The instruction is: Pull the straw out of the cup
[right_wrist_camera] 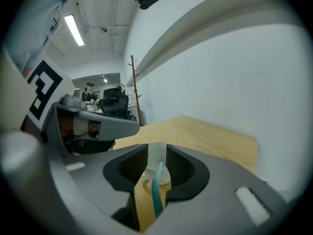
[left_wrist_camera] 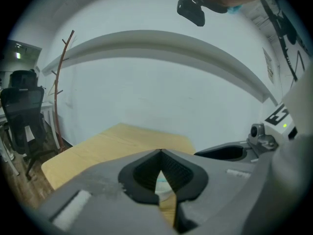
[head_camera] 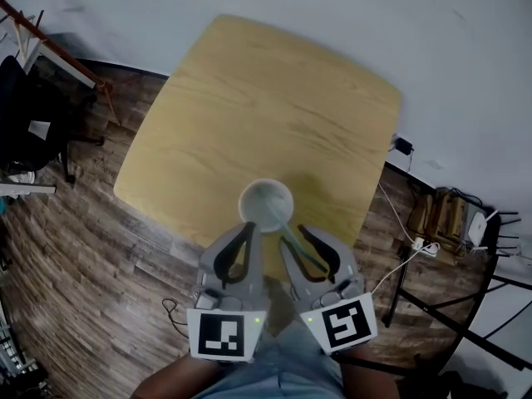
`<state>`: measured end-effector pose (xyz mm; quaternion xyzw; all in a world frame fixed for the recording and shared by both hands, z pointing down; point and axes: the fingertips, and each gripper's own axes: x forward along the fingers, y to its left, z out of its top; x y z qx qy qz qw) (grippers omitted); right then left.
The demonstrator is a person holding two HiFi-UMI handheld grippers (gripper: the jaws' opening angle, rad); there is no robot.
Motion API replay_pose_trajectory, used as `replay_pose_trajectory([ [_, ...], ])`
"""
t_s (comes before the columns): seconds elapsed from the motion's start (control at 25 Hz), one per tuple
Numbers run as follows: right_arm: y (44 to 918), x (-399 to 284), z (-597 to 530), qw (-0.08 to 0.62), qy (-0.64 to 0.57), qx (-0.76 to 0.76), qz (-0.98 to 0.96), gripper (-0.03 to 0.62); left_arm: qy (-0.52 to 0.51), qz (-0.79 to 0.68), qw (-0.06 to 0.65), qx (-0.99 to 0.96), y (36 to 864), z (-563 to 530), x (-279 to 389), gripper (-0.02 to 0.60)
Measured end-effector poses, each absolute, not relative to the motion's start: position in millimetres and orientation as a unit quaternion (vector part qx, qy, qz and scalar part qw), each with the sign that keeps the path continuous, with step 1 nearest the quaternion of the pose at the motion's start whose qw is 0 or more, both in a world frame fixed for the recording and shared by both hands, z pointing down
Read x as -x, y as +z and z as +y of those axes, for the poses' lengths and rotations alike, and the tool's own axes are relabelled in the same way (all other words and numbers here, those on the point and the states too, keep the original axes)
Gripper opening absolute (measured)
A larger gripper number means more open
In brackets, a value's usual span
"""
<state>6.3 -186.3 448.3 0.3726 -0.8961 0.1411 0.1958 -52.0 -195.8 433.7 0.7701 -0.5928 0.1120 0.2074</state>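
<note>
Straw (head_camera: 293,244) was the thing to pull out, and it was blue-green and thin. Its bottom end sat in the white cup (head_camera: 263,198). Its top end leaned out over the cup's edge, toward the person. The cup stood on the yellow wooden table (head_camera: 249,98), close to the near edge. That was likely so the person could reach it without stretching.

The right gripper (head_camera: 293,233) was wide open. Its two jaws stood one on each side of the leaning straw. In the right gripper view the straw (right_wrist_camera: 156,190) ran up the middle of the gap, with the cup (right_wrist_camera: 155,156) just behind it. The pads did not squeeze the straw, so nothing was held yet. I think the jaws were open like that so the straw could slip in between them first. The next job would be to close them gently on the straw and lift it up and out.

The left gripper (head_camera: 248,225) was closed tight, with its tips touching each other. It held nothing. It was just beside the near edge of the cup, to the left of the straw. In the left gripper view its tips (left_wrist_camera: 160,151) met, and a bit of white cup (left_wrist_camera: 161,184) showed under them. Maybe it was there to keep the cup from tipping. I could not tell if it touched the cup.
</note>
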Motion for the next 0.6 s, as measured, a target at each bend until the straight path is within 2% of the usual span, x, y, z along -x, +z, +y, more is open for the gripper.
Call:
replay_pose_trajectory([
  [0.6, 487, -9, -183, 0.22, 0.173, -0.385, -0.88, 0.1, 0.136, -0.575, 0.241, -0.77, 470, -195, 56, 0.02],
])
